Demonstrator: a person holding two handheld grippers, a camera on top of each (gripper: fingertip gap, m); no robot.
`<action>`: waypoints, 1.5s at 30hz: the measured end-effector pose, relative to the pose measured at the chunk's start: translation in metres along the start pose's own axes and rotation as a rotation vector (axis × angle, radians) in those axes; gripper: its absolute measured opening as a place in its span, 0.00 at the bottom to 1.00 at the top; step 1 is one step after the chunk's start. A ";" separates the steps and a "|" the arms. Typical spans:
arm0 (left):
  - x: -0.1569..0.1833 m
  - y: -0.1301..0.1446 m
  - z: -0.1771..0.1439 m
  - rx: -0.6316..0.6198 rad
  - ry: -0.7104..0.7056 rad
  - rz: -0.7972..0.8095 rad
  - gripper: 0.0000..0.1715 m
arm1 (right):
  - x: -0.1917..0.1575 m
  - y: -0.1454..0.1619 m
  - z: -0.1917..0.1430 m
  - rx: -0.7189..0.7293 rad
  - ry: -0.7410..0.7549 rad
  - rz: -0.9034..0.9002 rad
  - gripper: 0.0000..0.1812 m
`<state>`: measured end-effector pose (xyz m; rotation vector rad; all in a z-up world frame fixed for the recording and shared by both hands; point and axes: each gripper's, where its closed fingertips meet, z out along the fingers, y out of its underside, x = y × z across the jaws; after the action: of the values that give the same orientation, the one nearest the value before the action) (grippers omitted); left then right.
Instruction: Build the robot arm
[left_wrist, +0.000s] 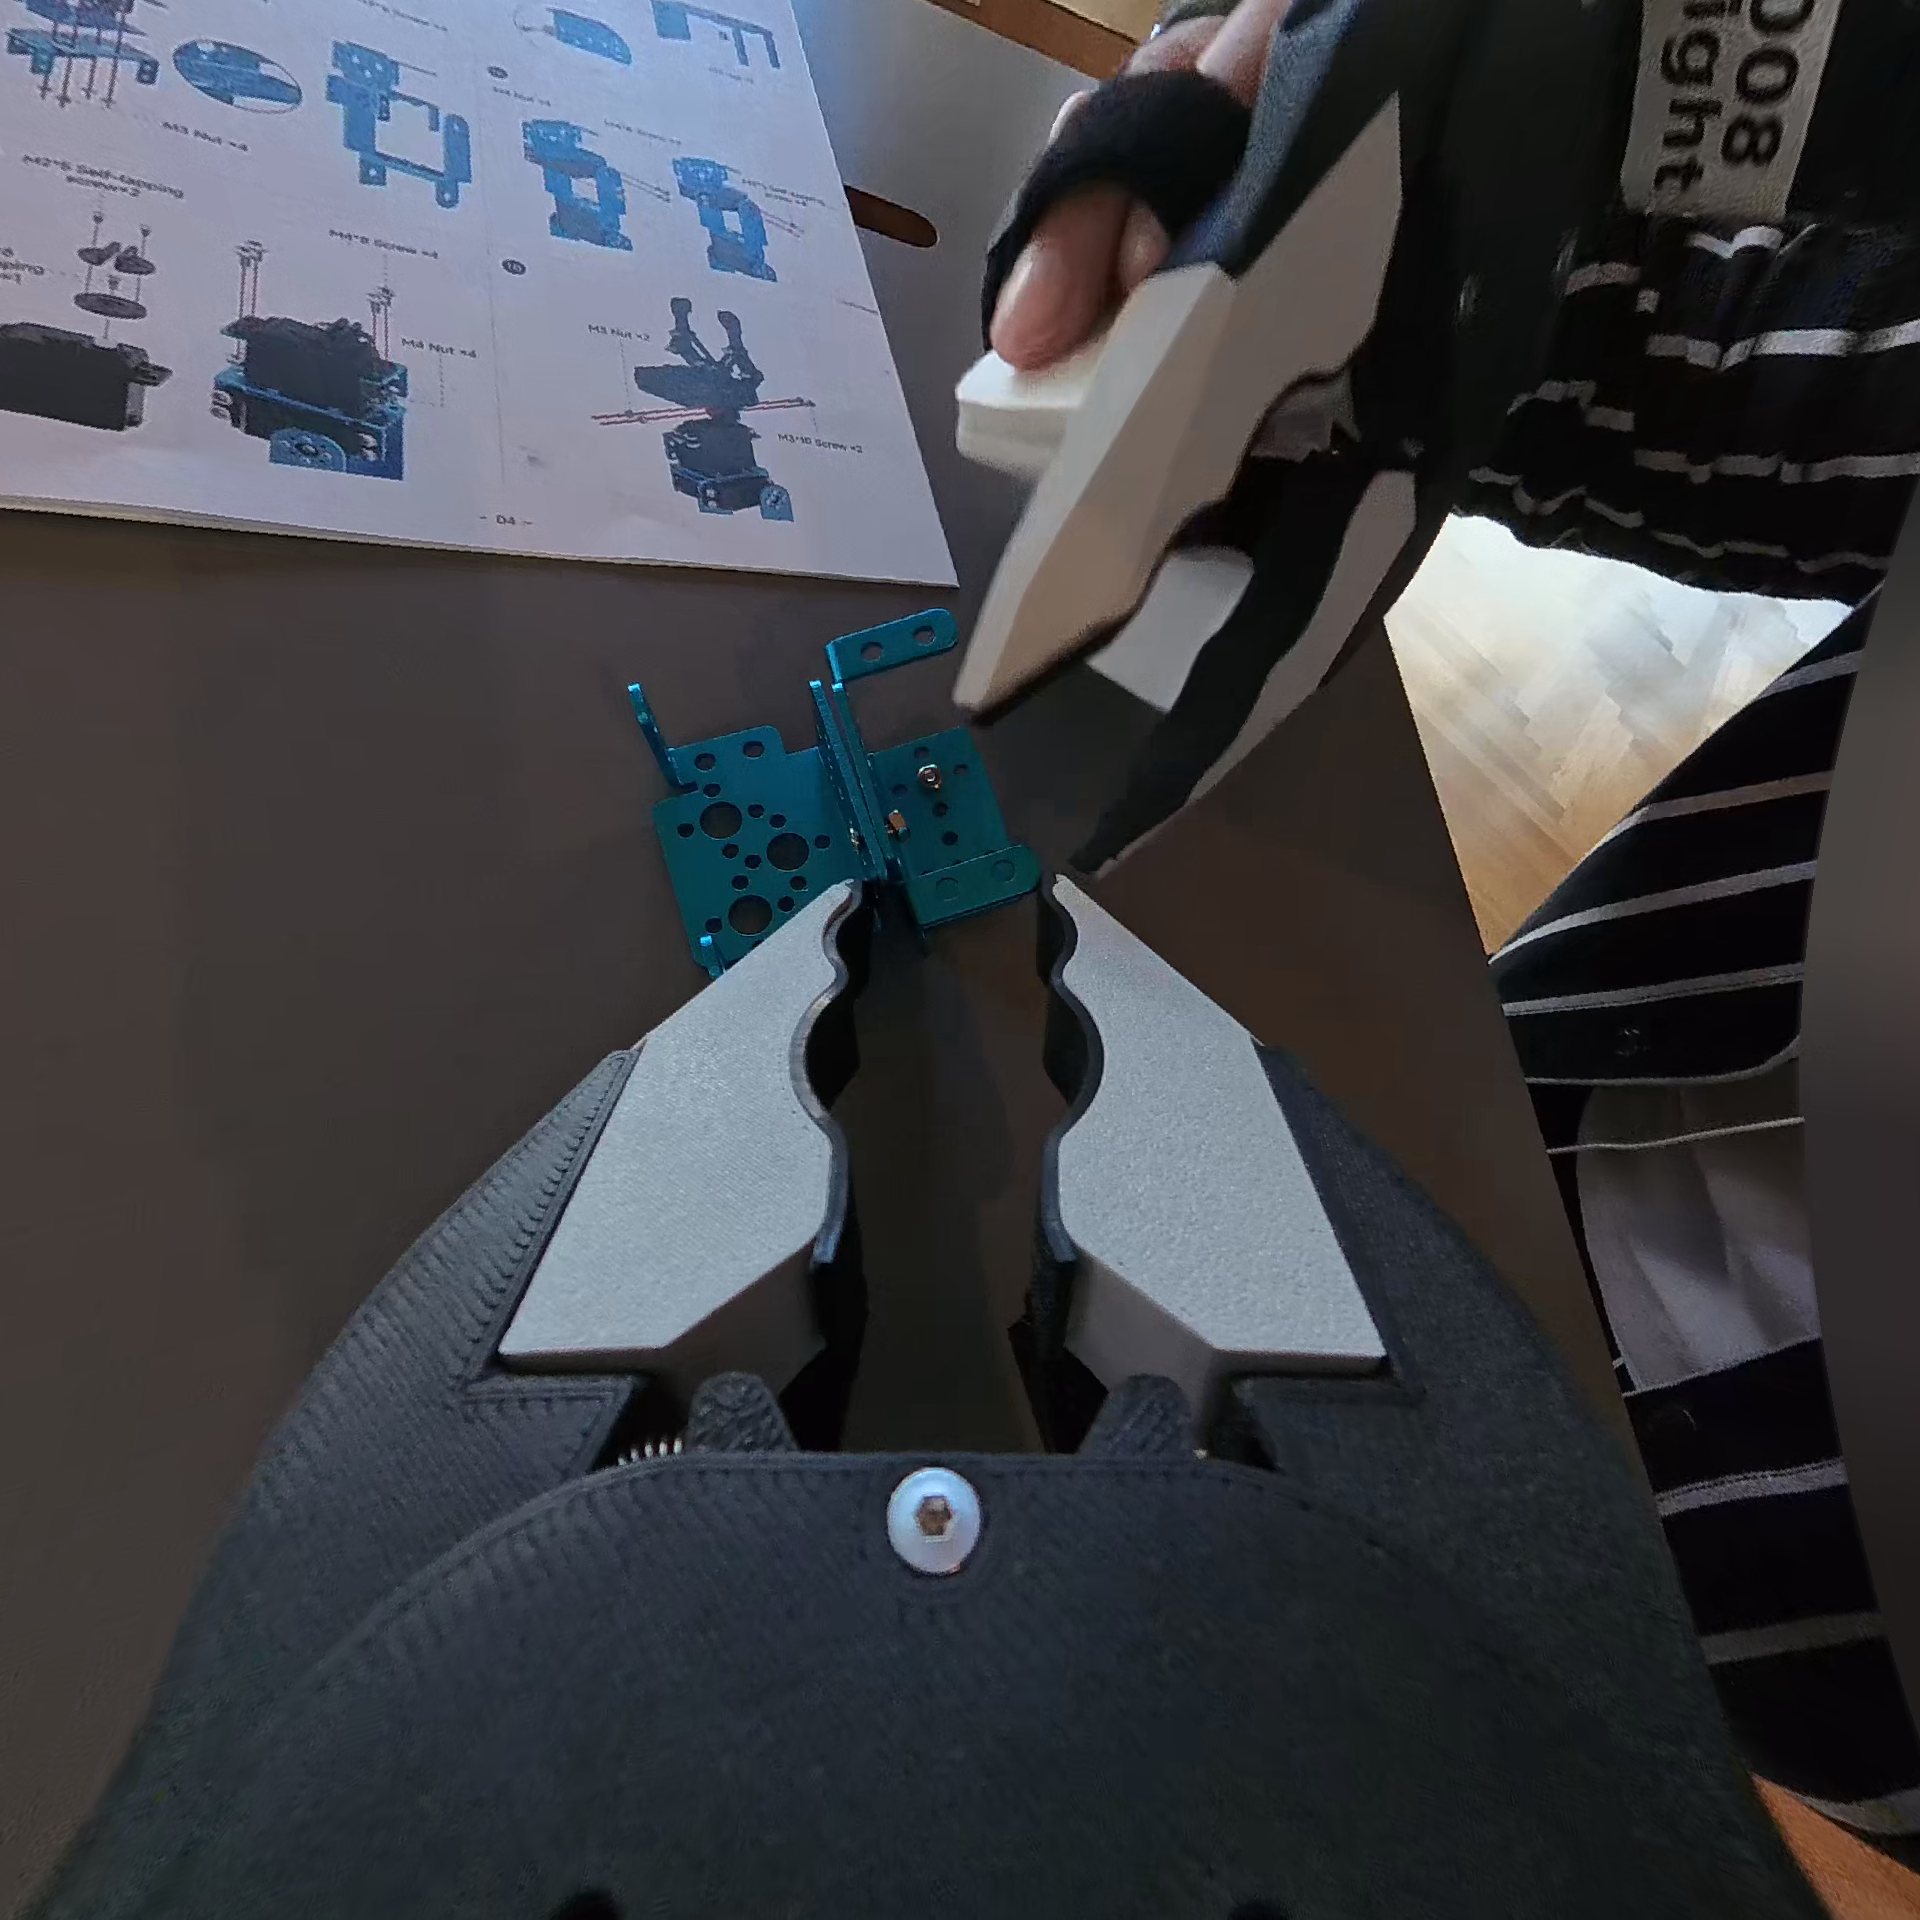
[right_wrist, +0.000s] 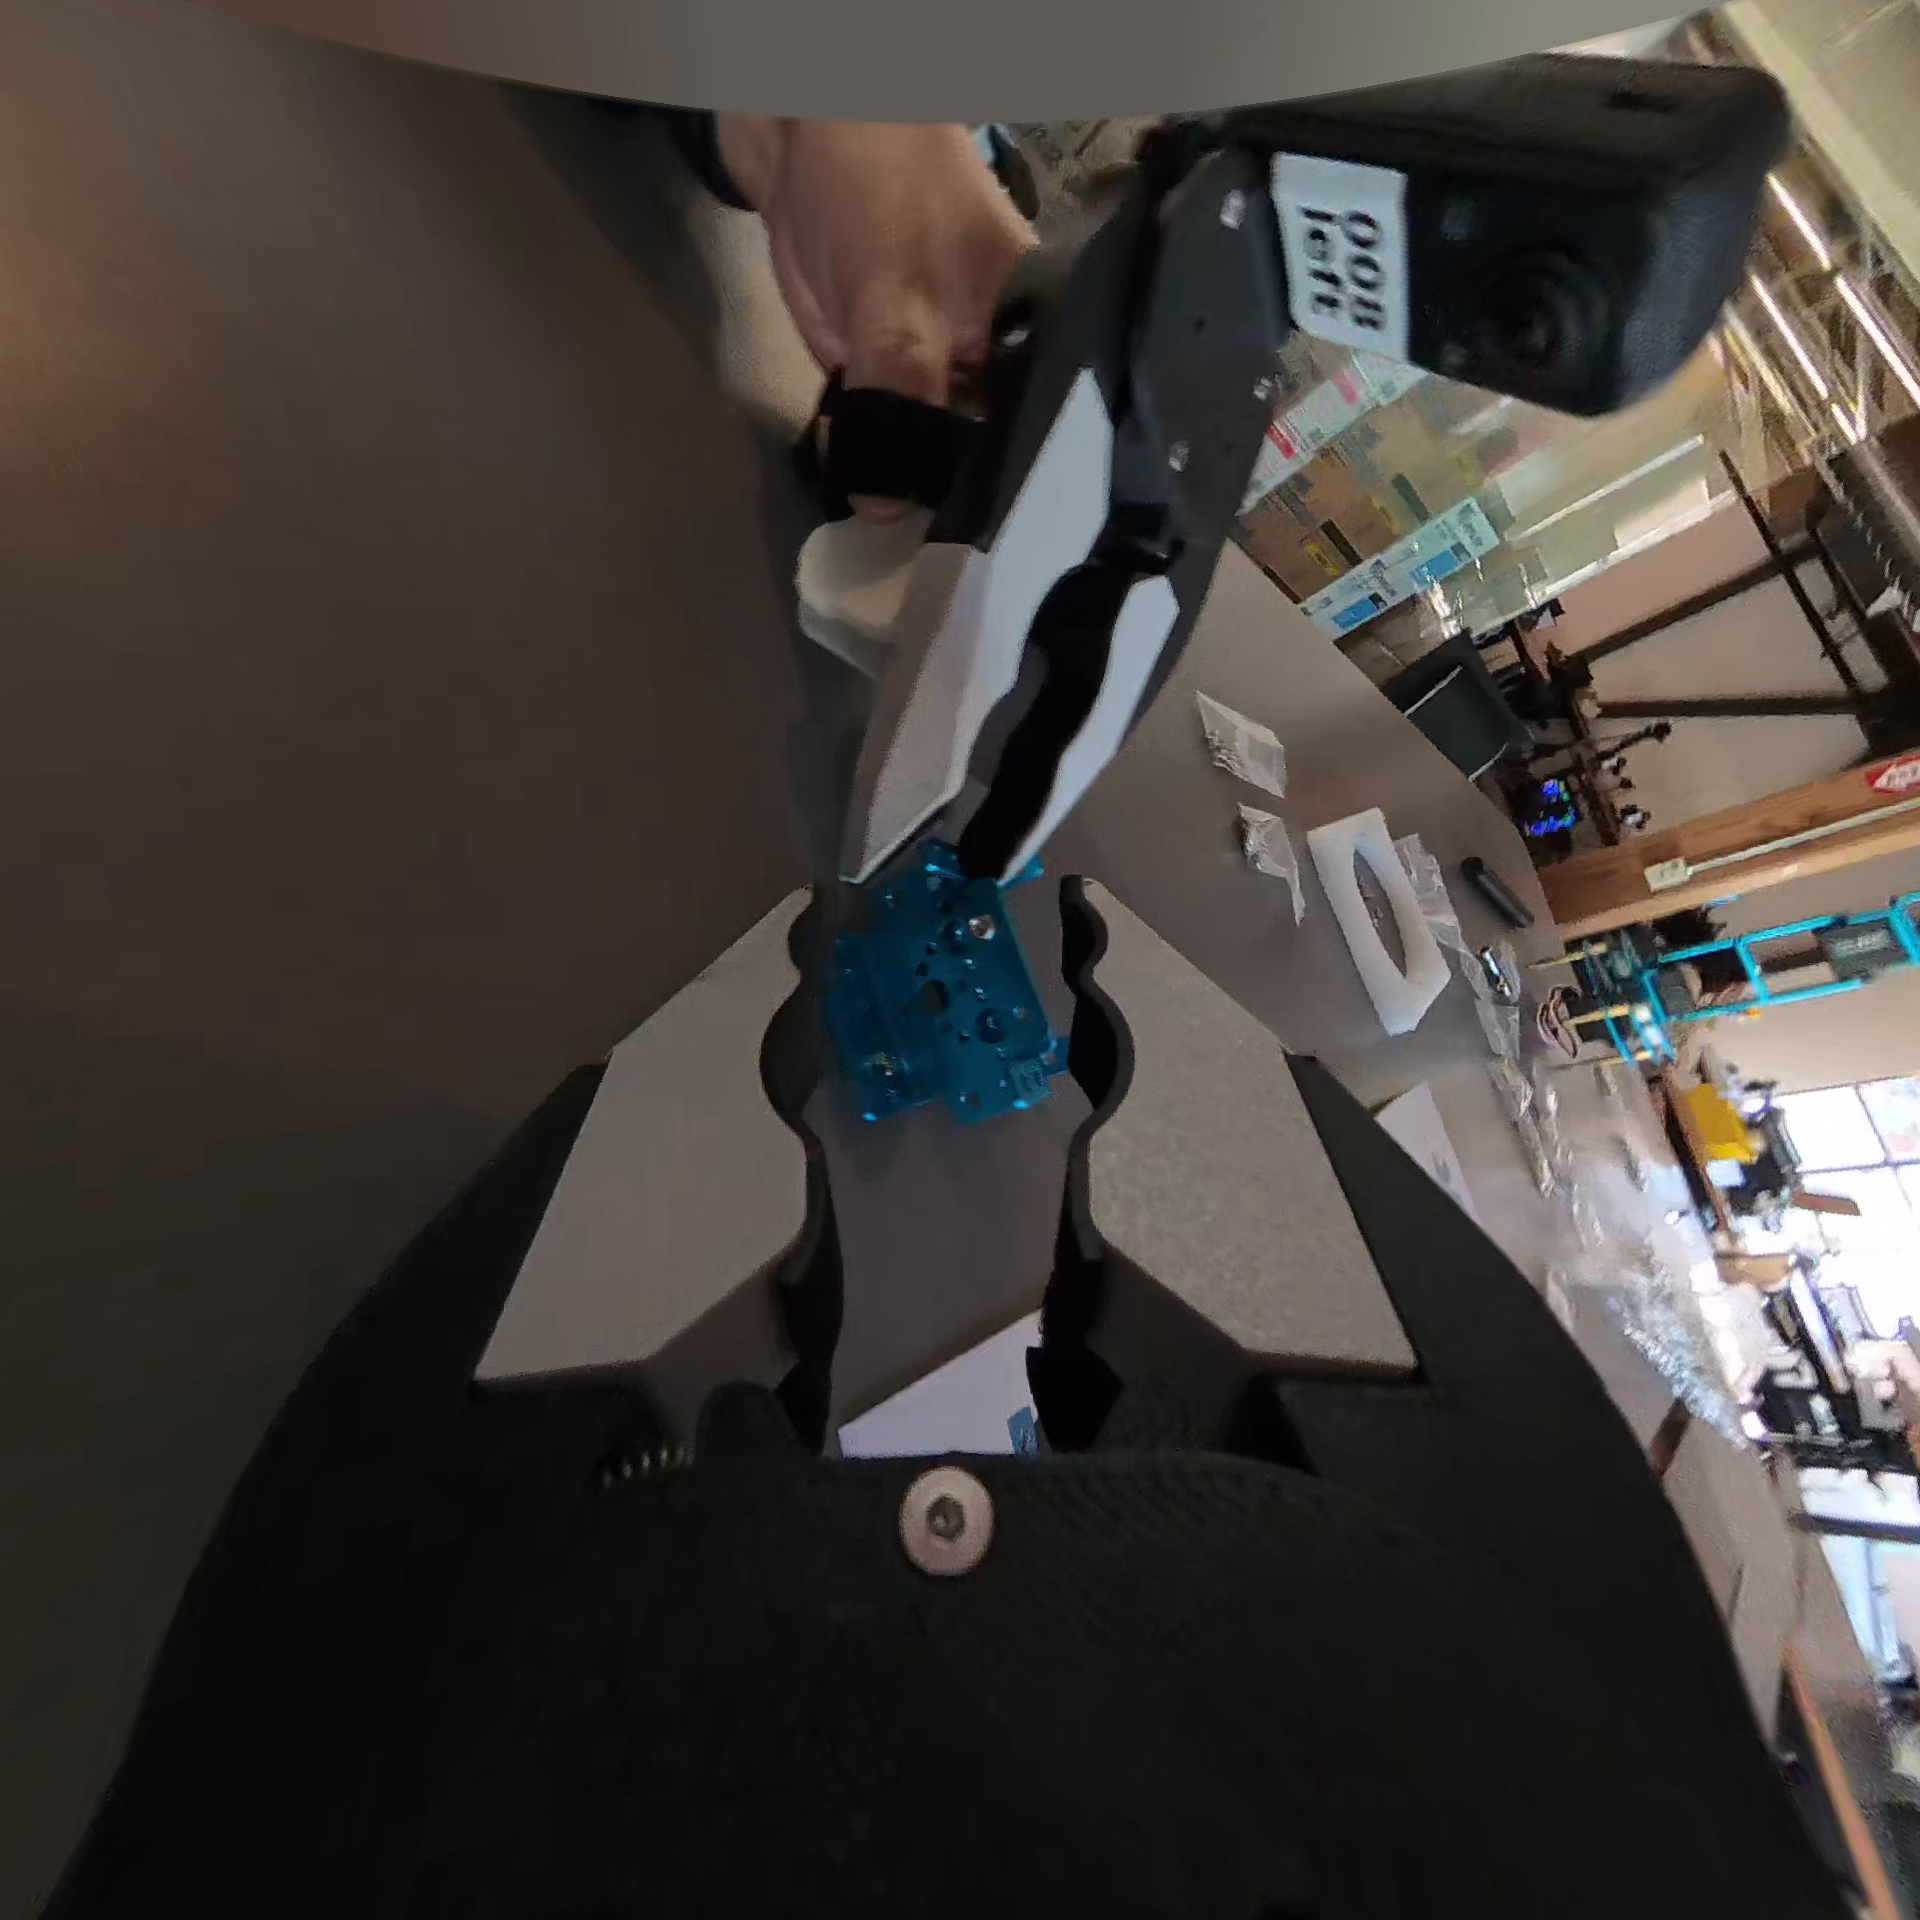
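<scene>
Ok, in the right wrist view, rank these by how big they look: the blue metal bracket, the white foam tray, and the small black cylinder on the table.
1. blue metal bracket, though it sits nearest the camera, which inflates it
2. white foam tray, farther off
3. small black cylinder, clearly smallest

Printed instruction sheet (left_wrist: 436, 281); white lettered stickers on left gripper (right_wrist: 940, 868), right gripper (left_wrist: 1029, 790).
</scene>
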<state>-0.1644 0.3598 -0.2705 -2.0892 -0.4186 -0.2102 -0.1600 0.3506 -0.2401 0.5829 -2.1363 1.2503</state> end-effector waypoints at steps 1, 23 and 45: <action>0.000 0.000 0.000 0.000 0.000 0.001 0.18 | 0.003 0.002 0.000 -0.001 0.002 0.032 0.24; 0.000 0.000 0.000 -0.003 -0.004 0.008 0.18 | 0.030 0.022 0.006 0.048 -0.095 0.477 0.19; 0.001 0.001 0.001 -0.006 -0.005 0.015 0.18 | 0.022 0.031 0.014 0.004 -0.121 0.467 0.20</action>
<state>-0.1635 0.3602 -0.2712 -2.0985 -0.4059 -0.1985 -0.1993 0.3515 -0.2500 0.1631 -2.4619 1.4911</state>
